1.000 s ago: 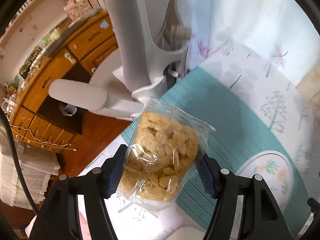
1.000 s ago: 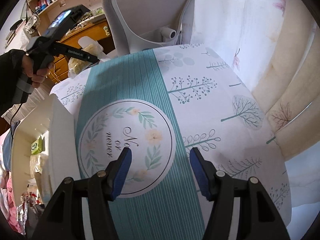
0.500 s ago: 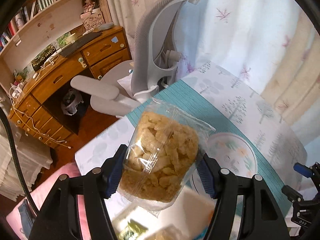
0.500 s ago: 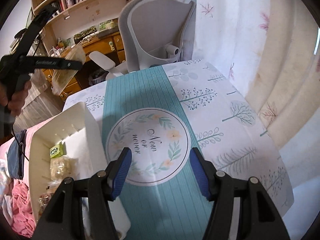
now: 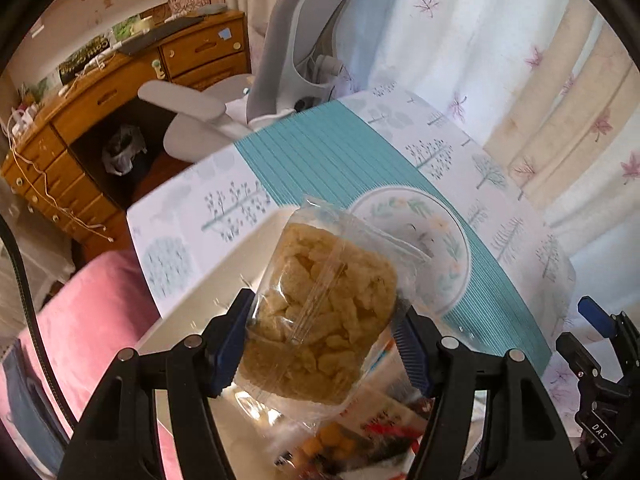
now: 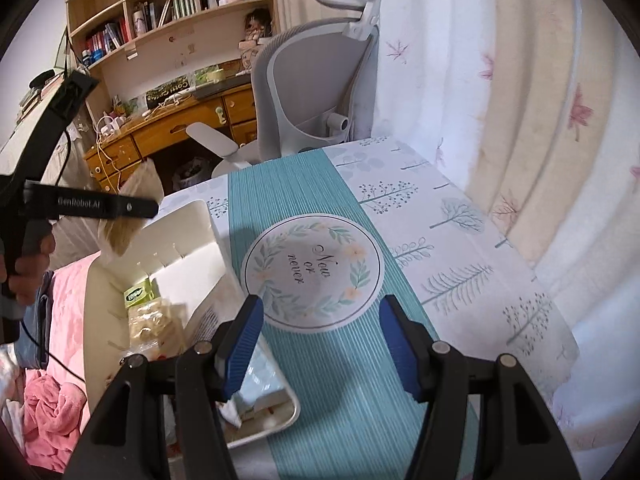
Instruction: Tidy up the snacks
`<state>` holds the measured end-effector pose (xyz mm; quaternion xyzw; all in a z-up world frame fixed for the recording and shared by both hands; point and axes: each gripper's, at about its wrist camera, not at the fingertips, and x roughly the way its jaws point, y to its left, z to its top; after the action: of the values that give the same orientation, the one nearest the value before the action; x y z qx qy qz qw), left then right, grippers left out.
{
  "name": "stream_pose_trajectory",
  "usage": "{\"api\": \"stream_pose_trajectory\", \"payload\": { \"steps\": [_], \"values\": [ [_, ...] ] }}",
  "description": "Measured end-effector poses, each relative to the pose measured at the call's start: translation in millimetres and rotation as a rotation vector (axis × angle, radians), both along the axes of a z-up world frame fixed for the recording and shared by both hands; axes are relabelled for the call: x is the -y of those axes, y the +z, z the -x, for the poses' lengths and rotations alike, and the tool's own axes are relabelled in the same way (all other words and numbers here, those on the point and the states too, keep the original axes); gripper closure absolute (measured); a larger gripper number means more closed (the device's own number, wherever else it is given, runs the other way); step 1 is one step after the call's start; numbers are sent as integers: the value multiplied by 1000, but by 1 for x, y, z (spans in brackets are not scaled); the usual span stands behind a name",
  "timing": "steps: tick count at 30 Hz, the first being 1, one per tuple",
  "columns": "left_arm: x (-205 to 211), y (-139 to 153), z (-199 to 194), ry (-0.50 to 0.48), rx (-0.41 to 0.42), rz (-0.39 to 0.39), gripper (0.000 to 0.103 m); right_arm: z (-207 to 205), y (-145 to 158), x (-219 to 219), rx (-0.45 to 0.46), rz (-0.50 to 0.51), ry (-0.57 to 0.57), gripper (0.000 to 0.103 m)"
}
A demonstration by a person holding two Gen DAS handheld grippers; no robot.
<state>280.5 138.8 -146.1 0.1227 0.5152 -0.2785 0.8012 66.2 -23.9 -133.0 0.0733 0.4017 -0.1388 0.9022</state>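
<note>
The left gripper (image 5: 324, 340) pinches a light, crushable clear bag of puffed snacks (image 5: 324, 312) mid-body, while the right gripper (image 6: 320, 344) at 3 o'clock gapes empty.

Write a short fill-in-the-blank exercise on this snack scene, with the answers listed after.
1. The left gripper is shut on a clear ____ of snacks.
2. The right gripper is open and holds ____.
3. The bag hangs above the white ____.
4. The round mat reads "Now or ____".

Answers: bag; nothing; bin; never

tree-print table (image 6: 460, 248) with teal runner (image 6: 288, 188), white bin (image 6: 192, 240) at its edge
</note>
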Motion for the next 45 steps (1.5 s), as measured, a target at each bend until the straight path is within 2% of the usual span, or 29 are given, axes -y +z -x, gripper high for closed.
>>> {"api": "stream_pose_trajectory", "payload": {
  "steps": [4, 6, 7, 8, 9, 16, 23, 27, 29, 36, 41, 45],
  "values": [
    [-4, -8, 15, 18, -26, 8, 37, 21, 1, -12, 8, 12, -12, 42],
    [-5, -10, 22, 43, -29, 24, 30, 32, 1, -17, 9, 15, -13, 42],
    [-6, -10, 23, 58, -30, 32, 20, 37, 1, -19, 6, 16, -12, 41],
    [-8, -9, 26, 82, -29, 37, 14, 40, 1, -20, 2, 17, -11, 36],
    [-11, -9, 29, 107, -27, 42, 14, 45, 1, -22, -2, 17, -8, 33],
    [-40, -11, 71, 310, -61, 59, 14, 57, 6, -18, -15, 22, 61, 32],
    [-50, 2, 126, 528, -77, 153, 14, 51, 8, 16, -84, -5, 152, 32],
    [-32, 15, 158, 599, -49, 155, 14, 43, 12, 44, -125, -37, 237, 31],
    [-18, 22, 177, 654, -39, 147, 14, 40, 19, 59, -125, -30, 283, 31],
    [37, 40, 228, 809, -2, 197, 14, 34, 46, 110, -109, -7, 467, 26],
    [77, 53, 248, 854, 4, 234, 12, 36, 58, 138, -137, -19, 571, 26],
    [109, 63, 258, 834, 2, 239, 11, 40, 66, 153, -180, -7, 600, 22]
  ]
}}
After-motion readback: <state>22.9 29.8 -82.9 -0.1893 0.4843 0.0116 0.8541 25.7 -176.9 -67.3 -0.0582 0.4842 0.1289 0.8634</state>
